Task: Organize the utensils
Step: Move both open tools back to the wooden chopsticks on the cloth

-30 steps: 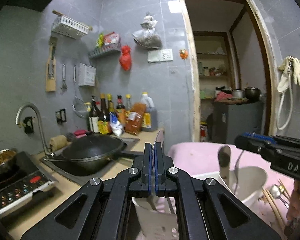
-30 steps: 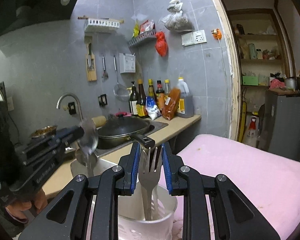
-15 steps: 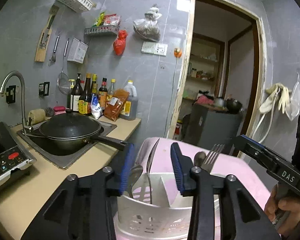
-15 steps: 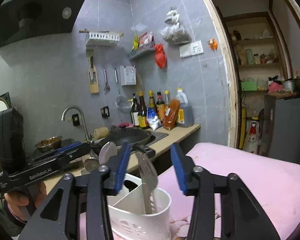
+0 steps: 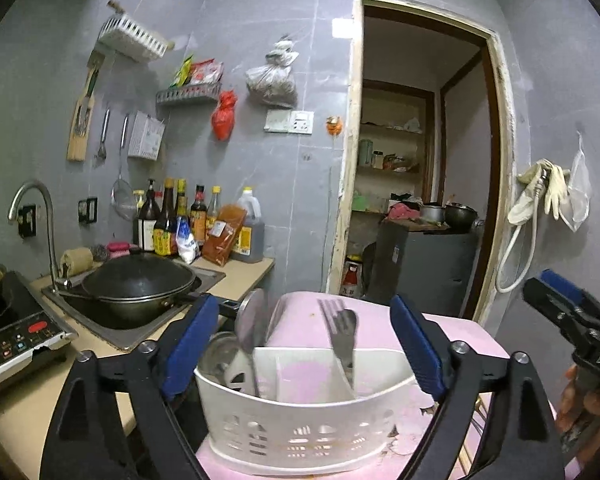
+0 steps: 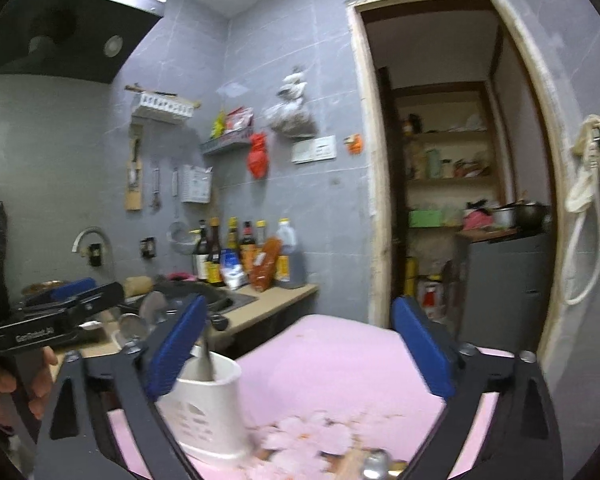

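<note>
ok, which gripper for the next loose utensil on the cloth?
Right, probably: both are opening, empty, but a loose metal utensil lies just below the right gripper; the left gripper faces the white caddy.

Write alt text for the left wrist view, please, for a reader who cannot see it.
The left gripper, its jaws opening and gripping nothing, frames a white utensil caddy on a pink cloth; a spoon and a fork stand in it. Behind, a black wok sits in the sink.
</note>
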The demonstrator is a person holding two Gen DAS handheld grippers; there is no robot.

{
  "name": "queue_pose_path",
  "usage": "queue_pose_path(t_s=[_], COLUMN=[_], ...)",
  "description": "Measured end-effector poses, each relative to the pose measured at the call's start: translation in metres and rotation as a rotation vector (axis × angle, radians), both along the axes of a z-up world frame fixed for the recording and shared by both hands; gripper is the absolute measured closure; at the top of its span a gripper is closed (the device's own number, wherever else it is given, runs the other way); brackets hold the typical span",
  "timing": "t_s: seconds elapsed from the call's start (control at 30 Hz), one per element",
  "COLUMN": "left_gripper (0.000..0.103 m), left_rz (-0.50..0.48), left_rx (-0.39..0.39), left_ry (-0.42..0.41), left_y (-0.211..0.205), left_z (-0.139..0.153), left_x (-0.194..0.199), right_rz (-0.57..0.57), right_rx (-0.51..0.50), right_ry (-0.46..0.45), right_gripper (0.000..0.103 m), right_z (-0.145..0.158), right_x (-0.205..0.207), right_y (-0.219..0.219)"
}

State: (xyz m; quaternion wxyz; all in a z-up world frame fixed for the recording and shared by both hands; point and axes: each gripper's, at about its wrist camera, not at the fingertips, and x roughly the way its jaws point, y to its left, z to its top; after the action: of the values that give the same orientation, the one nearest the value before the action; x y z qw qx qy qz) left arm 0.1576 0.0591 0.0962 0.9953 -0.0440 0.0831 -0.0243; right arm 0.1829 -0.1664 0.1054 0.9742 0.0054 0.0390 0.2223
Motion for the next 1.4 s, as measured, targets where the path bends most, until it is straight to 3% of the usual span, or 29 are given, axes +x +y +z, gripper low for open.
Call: queue_pose_path(t_s=[0.4,0.67,0.97,1.03,1.27,1.33,1.4], left_gripper=[0.011,0.011,0.013,0.018,0.057,0.067,0.074], left_rz=[-0.155,-0.262,-0.315,-0.32,-0.375,-0.399,-0.414], left_rx=[0.06,0.136,0.197,0.202,0.159,0.139,0.122], left_ry=[0.071,0.235,0.454,0.494,0.659,0.706,0.737], left_y=[-0.068,-0.111,-0.141,-0.143,-0.148,-0.149,-0.15], left_z=[-0.026,-0.055,-0.096,-0.102,-0.125,-0.13,-0.134], left_x=[-0.001,0.016,0.042,0.049,0.073,0.08,0.086], right_rz=[-0.167,-0.218,-0.203,-0.191,-0.133,-0.114,-0.094], right_rx=[-0.045,-0.085,-0.107,-0.111,-0.15,-0.187,-0.211], right_ry=[0.054,0.182,0.349,0.401,0.555,0.601,0.64], right_gripper=[0.0,0.0,0.0,0.0,0.003,0.024,0.032], right_z=[-0.022,-0.049,-0.08,-0.086,-0.1,-0.106,-0.111], right_x=[-0.017,-0.009,0.008,0.015,0.039,0.047,0.053], right_y=[-0.07,-0.1,-0.111,-0.112,-0.107,-0.101,-0.096])
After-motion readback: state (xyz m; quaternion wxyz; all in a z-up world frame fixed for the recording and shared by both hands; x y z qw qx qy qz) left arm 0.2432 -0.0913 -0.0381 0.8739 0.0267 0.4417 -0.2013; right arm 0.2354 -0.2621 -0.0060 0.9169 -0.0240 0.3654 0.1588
